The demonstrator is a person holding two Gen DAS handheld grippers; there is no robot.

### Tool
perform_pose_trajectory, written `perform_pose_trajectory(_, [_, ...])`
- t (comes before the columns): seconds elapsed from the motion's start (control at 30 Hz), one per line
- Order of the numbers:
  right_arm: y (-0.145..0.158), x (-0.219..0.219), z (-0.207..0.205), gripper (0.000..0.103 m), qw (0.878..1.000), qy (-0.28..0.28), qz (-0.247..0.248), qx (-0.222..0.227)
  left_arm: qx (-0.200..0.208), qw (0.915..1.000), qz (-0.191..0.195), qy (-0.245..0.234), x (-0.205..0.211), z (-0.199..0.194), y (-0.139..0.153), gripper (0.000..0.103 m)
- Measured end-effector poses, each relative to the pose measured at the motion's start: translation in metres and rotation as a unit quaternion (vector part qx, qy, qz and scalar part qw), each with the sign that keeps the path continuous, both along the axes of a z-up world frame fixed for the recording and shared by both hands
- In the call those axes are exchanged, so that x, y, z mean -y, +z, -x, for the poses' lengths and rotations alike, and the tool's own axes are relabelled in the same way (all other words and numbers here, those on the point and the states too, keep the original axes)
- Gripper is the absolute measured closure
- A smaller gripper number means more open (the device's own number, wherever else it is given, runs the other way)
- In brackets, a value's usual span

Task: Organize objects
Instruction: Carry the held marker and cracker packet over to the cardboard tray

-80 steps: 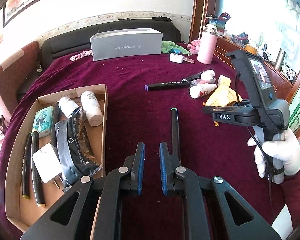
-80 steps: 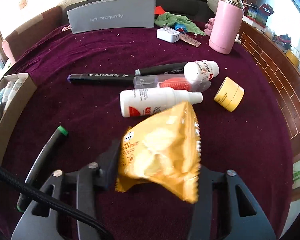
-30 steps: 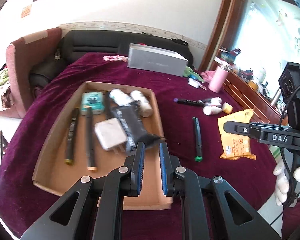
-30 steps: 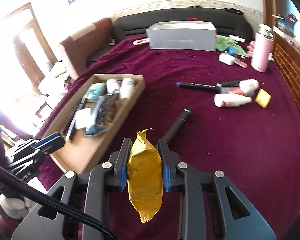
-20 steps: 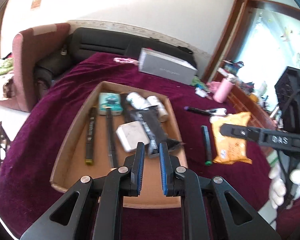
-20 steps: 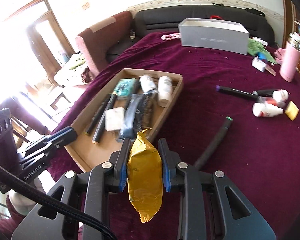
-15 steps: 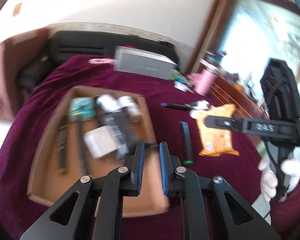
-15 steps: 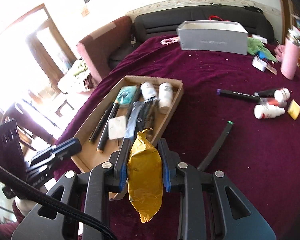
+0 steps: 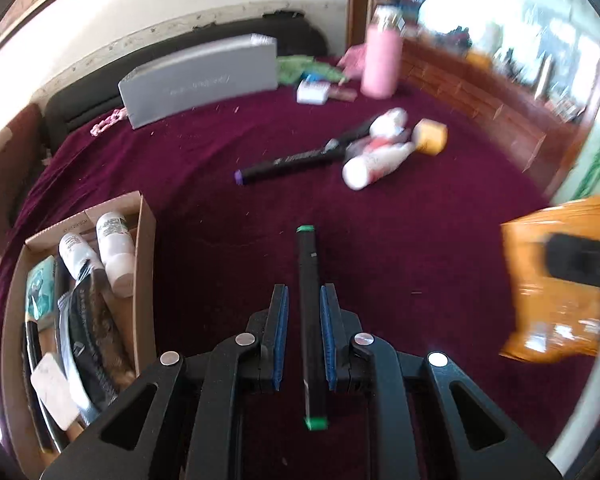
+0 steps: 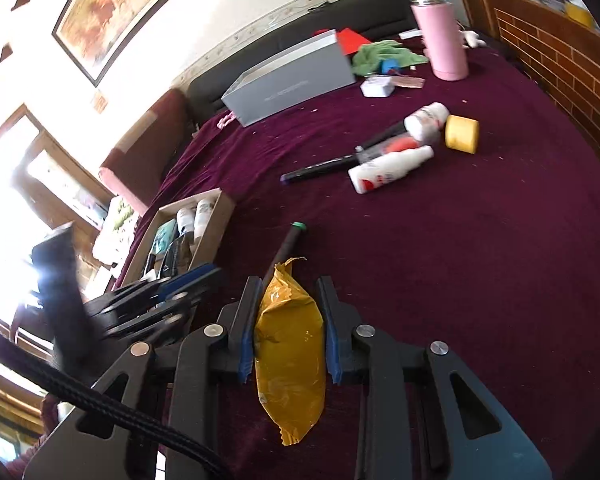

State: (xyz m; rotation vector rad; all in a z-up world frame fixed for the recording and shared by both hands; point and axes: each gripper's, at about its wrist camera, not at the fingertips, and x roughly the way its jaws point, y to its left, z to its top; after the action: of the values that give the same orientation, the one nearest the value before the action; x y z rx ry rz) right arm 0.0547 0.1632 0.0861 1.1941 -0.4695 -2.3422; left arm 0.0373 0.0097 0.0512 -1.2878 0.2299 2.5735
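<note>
We saw the left gripper [image 9: 303, 330] apart around the green-tipped marker [image 9: 310, 320] (right of the cardboard box [image 9: 145, 240]), the right gripper [image 10: 288, 322] clamped on the yellow packet [image 10: 290, 356].

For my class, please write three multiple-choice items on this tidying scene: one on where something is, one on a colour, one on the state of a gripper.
1. Where do the two white bottles beside the black packet lie?
A. in the cardboard box
B. on the sofa
C. inside the grey box

2. What colour are the caps of the marker between the left gripper's fingers?
A. purple
B. green
C. yellow

3. What is the right gripper doing?
A. hanging open
B. squeezing a bottle
C. gripping a yellow snack bag

Answers:
1 A, they lie within the cardboard box.
2 B, the marker at the left gripper has green ends.
3 C, the right gripper clamps the yellow snack bag.
</note>
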Motion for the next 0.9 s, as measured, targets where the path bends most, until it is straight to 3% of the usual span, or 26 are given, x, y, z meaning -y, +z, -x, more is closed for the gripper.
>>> perform_pose_trajectory(0.1, [-0.005, -0.008, 0.002, 0.078, 1.0, -0.001, 0.012, 0.002, 0.017, 0.9998, 0.007, 0.009, -0.002, 0.011, -0.016, 0.09])
perform_pose_trajectory(0.23, [-0.013, -0.014, 0.004, 0.078, 1.0, 0.005, 0.029, 0.006, 0.035, 0.9991, 0.026, 0.001, -0.013, 0.011, -0.032, 0.081])
perform_pose_trajectory(0.33, [-0.02, -0.017, 0.005, 0.078, 0.999, 0.01, 0.04, 0.01, 0.012, 0.9993, 0.034, 0.002, -0.015, 0.008, -0.03, 0.074])
perform_pose_trajectory(0.4, [-0.024, -0.018, 0.006, 0.078, 0.999, 0.012, 0.048, 0.013, 0.017, 0.9996, 0.022, 0.004, -0.012, 0.01, -0.029, 0.074])
perform_pose_trajectory(0.5, [-0.028, -0.018, 0.007, 0.078, 0.998, 0.014, 0.053, 0.017, 0.028, 0.9996, -0.004, 0.0, -0.007, 0.007, -0.027, 0.092])
perform_pose_trajectory(0.9, [-0.034, -0.007, 0.007, 0.078, 0.997, 0.03, 0.063, 0.03, 0.006, 0.9964, -0.084, 0.005, 0.028, -0.029, 0.002, 0.092])
